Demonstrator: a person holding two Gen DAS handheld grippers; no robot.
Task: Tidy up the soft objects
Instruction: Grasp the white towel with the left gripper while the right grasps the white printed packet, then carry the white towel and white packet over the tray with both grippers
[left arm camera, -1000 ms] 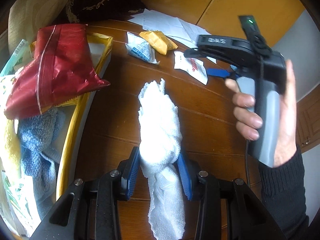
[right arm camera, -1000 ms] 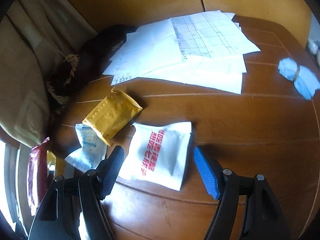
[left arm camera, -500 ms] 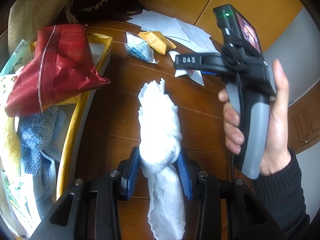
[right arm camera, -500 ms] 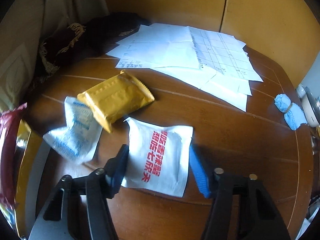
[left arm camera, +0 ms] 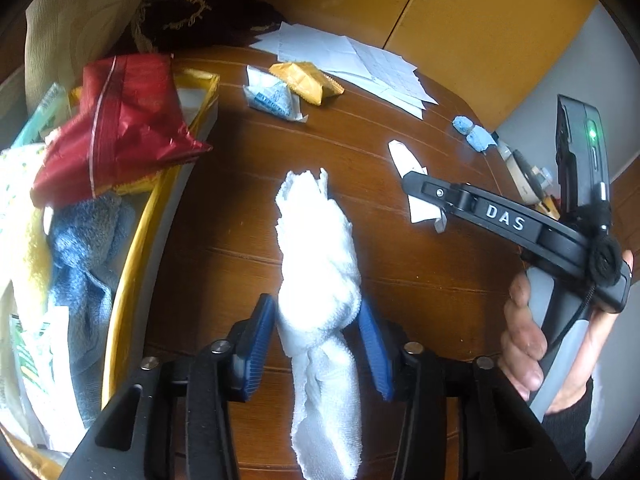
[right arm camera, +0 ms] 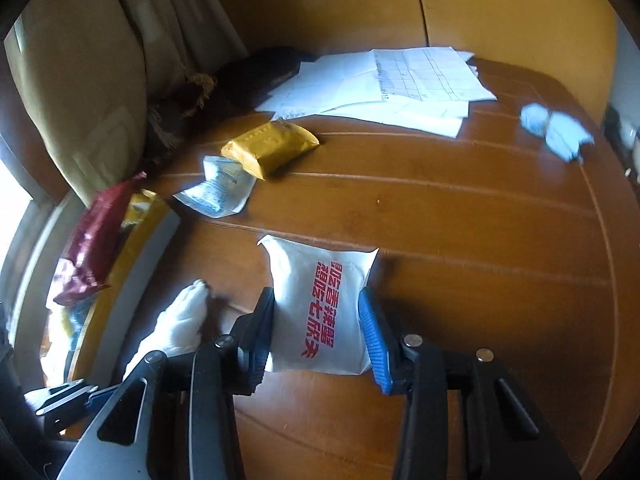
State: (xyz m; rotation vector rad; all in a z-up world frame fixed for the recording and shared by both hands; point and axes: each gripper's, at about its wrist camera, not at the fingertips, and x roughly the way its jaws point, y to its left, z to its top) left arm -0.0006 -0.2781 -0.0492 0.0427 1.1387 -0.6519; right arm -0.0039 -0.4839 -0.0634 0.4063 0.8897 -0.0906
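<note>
Right gripper (right arm camera: 316, 336) now closing on white packet (right arm camera: 320, 304), pads touching – left gripper (left arm camera: 318, 344) opening, releasing towel (left arm camera: 320, 272) – packet next for tray (left arm camera: 132, 264)

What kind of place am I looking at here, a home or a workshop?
Most likely a home, at a dining or living room table: a round wooden table strewn with snack packets, loose papers, towels heaped in a yellow tray, and a curtain behind.

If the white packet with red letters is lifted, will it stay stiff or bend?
The white packet looks puffy and thin-walled, so it would probably bend and feel light. Its smooth film may slip between the closing pads of the right gripper, which already flank it.
</note>
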